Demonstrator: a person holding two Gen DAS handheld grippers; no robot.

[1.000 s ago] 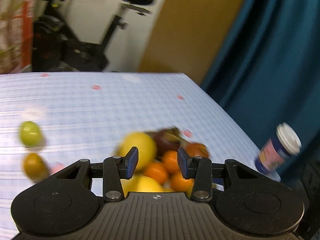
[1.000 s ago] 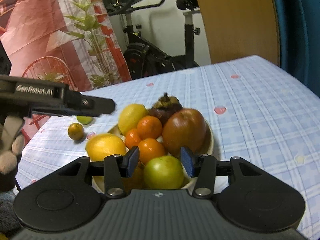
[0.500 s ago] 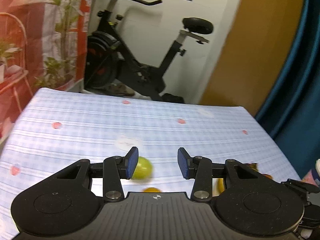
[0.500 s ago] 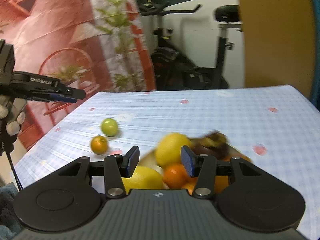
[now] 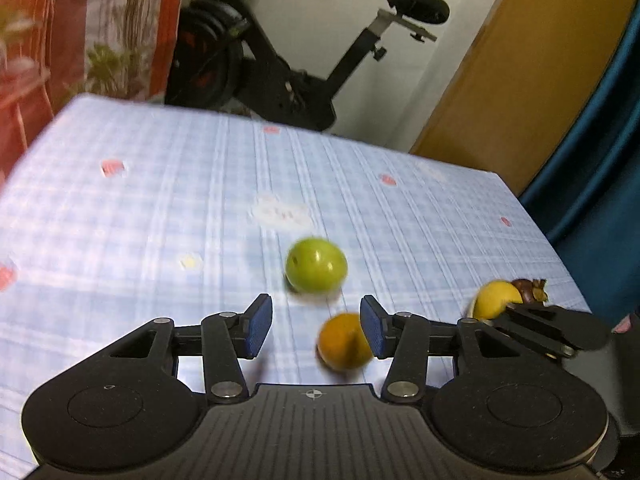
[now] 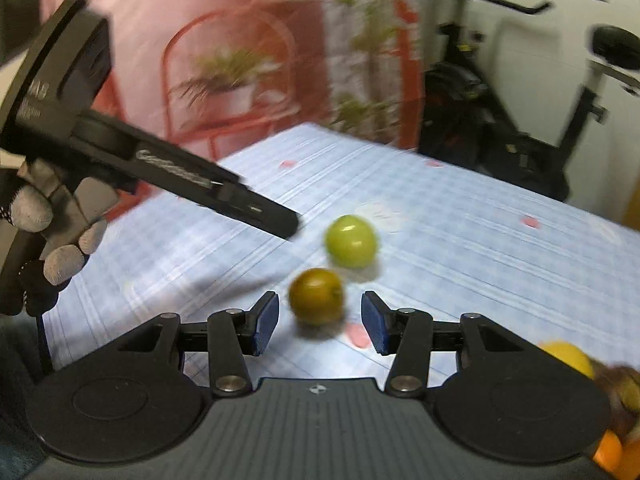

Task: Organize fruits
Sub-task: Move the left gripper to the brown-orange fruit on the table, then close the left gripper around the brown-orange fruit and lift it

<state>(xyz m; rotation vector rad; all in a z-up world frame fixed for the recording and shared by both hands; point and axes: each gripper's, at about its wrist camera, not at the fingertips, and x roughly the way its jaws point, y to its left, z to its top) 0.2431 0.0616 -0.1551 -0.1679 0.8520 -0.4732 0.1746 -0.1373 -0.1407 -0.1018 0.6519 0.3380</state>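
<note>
Two loose fruits lie on the blue checked tablecloth (image 5: 168, 208): a green fruit (image 5: 316, 265) (image 6: 351, 241) and a small orange-brown fruit (image 5: 344, 346) (image 6: 317, 296) just in front of it. My left gripper (image 5: 316, 326) (image 6: 290, 226) hovers over them, its jaws opening, nothing pressed between the pads. My right gripper (image 6: 318, 322) (image 5: 552, 328) is open; the orange-brown fruit shows in the gap between its fingers, untouched. At the right lies the fruit pile: a lemon (image 5: 496, 300) (image 6: 568, 354), a mangosteen (image 5: 530, 290) and oranges (image 6: 608, 452).
A gloved hand (image 6: 60, 240) holds the left gripper at the table's left side. Beyond the far edge stand an exercise bike (image 5: 280, 60), a red chair (image 6: 224, 80) with plants, a wooden door (image 5: 520, 72) and a blue curtain (image 5: 600, 168).
Both grippers swung left, away from the fruit bowl, onto the two loose fruits. The left jaws stand slightly wider. The right gripper came close behind the orange-brown fruit.
</note>
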